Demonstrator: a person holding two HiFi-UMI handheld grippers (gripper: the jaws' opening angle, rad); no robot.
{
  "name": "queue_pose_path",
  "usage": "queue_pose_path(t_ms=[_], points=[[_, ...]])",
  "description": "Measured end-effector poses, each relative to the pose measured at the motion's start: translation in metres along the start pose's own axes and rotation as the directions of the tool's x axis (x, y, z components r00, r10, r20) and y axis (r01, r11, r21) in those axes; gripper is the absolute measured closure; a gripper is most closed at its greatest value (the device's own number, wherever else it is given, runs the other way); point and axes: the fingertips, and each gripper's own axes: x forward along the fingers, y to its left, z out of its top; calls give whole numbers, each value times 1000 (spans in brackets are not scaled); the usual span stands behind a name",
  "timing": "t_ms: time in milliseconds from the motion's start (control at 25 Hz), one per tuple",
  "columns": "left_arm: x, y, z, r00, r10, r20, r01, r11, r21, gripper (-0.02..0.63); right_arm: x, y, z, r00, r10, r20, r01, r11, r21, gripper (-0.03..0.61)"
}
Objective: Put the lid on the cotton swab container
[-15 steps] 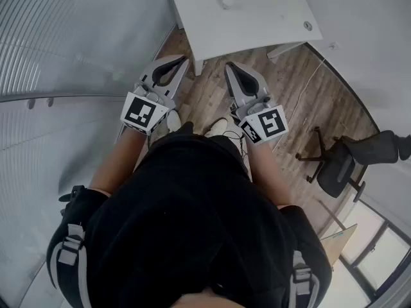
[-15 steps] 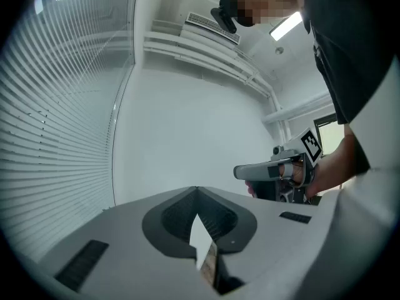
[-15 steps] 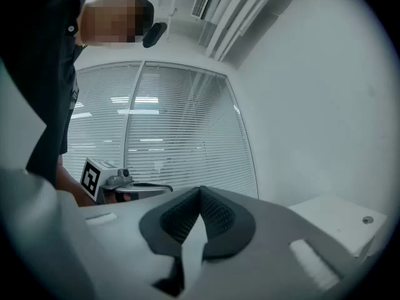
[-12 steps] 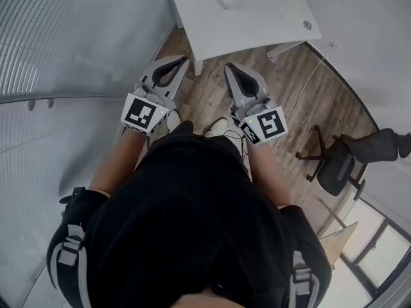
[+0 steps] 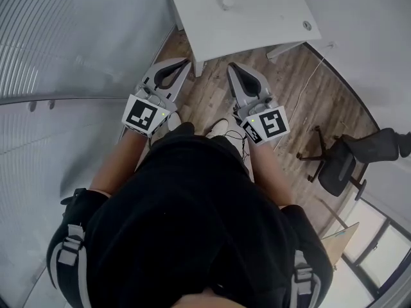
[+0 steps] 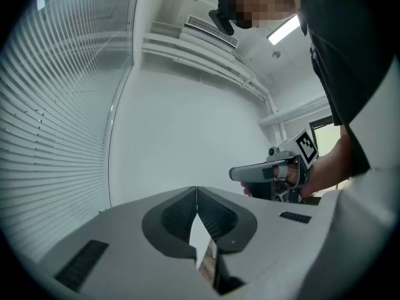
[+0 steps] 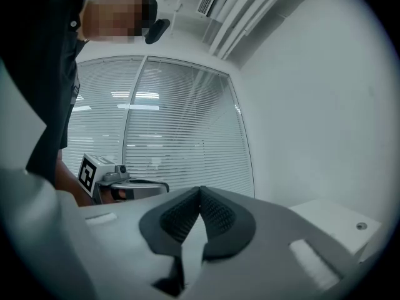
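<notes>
Currently left gripper (image 5: 182,65) and right gripper (image 5: 234,69) both closed tight, empty, level over wood floor (image 5: 212,92); small white object (image 5: 225,3) (lid or container, unclear) on counter (image 5: 257,18) ahead.

White table (image 5: 257,24) ahead of me, standing on a wood floor (image 5: 302,108). On the table: one small whitish item (image 5: 224,3) near the middle, too small to identify, and a round grommet (image 5: 307,25) by its right corner. On the floor: a black chair (image 5: 337,165) well right of the table, a thin pale cable (image 5: 313,79) running out by the table's right corner, and my shoe (image 5: 220,127) just short of the table's front leg (image 5: 200,66).
</notes>
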Motion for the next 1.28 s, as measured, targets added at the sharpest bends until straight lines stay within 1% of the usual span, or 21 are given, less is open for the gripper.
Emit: queue_pose_path(t_ms=[280, 440, 560, 600, 680, 960, 1080, 1280], points=[[7, -4, -1, 1000, 3, -6, -3, 1000, -6, 603, -6, -8, 0, 1000, 9, 9, -9, 1000, 17, 568], [7, -2, -3, 1000, 18, -5, -18, 1000, -13, 603, -9, -13, 0, 1000, 1, 3, -1, 1000, 14, 566], [8, -1, -5, 1000, 21, -7, -21, 1000, -21, 601, -9, -17, -1, 1000, 2, -5, -1, 1000, 14, 512], [9, -1, -6, 1000, 23, -11, -23, 1000, -21, 592, -10, -19, -2, 1000, 0, -7, 0, 1000, 11, 496], [11, -1, -8, 1000, 25, -19, -25, 1000, -15, 541, -10, -22, -2, 1000, 0, -11, 0, 1000, 4, 463], [17, -4, -8, 999, 27, -27, -27, 1000, -13, 415, -13, -27, -2, 1000, 18, -22, -18, 1000, 4, 337], [19, -4, -9, 1000, 20, -23, -20, 1000, -22, 363, -13, -28, -4, 999, 28, -29, -28, 1000, 10, 306], [25, -9, -12, 999, 23, -22, -24, 999, -38, 327, -16, -35, -7, 999, 39, -32, -38, 999, 16, 273]])
